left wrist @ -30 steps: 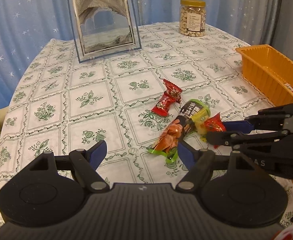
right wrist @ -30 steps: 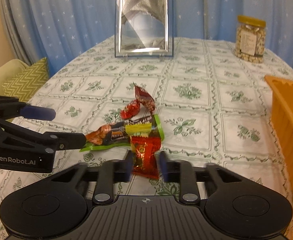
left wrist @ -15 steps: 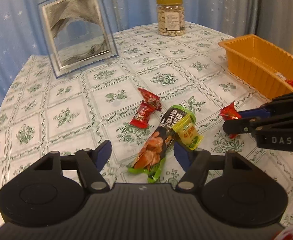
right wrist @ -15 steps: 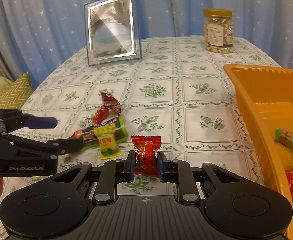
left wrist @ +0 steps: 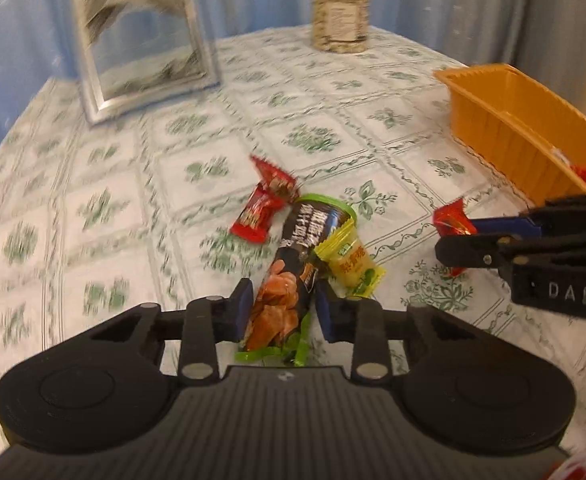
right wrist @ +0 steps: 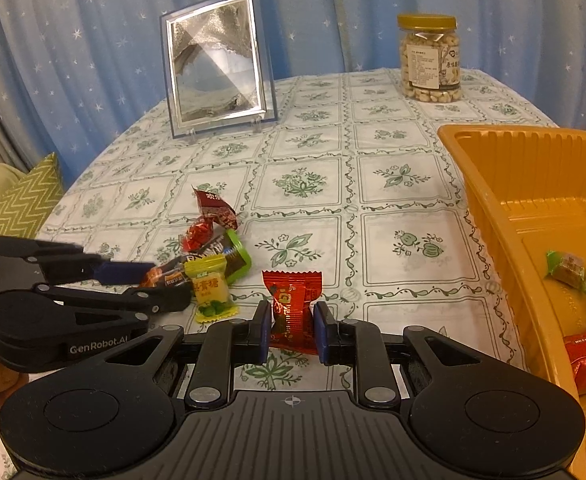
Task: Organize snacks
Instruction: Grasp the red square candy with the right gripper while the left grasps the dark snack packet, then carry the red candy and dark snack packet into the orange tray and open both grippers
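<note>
Right wrist view: right hand-held gripper (right wrist: 292,330) clamps a red candy packet (right wrist: 291,306), bottom centre, above the tabletop (right wrist: 405,184).
Left wrist view: left hand-held gripper (left wrist: 280,310) closes around the long chip packet (left wrist: 293,276), lower centre; contact unclear.
Orange tray (right wrist: 493,208): right edge, holding snacks.

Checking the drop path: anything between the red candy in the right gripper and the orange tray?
Nothing visible. The right gripper holds the red candy; only bare tablecloth lies between it and the orange tray, whose near wall it must clear.
</note>
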Action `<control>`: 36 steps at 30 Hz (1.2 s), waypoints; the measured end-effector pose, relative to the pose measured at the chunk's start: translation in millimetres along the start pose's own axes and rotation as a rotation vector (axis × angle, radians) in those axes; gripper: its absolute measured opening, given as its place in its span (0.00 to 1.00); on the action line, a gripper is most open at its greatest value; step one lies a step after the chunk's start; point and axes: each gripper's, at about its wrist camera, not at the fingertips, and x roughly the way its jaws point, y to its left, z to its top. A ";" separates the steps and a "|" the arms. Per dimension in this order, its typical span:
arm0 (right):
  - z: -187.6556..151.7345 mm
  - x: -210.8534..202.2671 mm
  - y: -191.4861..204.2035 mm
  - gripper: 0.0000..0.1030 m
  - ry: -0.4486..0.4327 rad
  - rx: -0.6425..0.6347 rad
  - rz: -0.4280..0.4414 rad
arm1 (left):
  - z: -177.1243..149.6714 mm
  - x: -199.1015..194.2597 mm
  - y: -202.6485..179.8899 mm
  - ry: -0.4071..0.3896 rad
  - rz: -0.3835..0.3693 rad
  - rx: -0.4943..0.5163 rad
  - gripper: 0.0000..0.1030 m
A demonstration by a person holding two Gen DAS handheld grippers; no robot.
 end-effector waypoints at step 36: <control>-59.4 -69.1 -18.2 0.22 0.053 0.081 0.022 | -74.3 -52.7 -47.0 -0.081 0.131 -0.211 0.30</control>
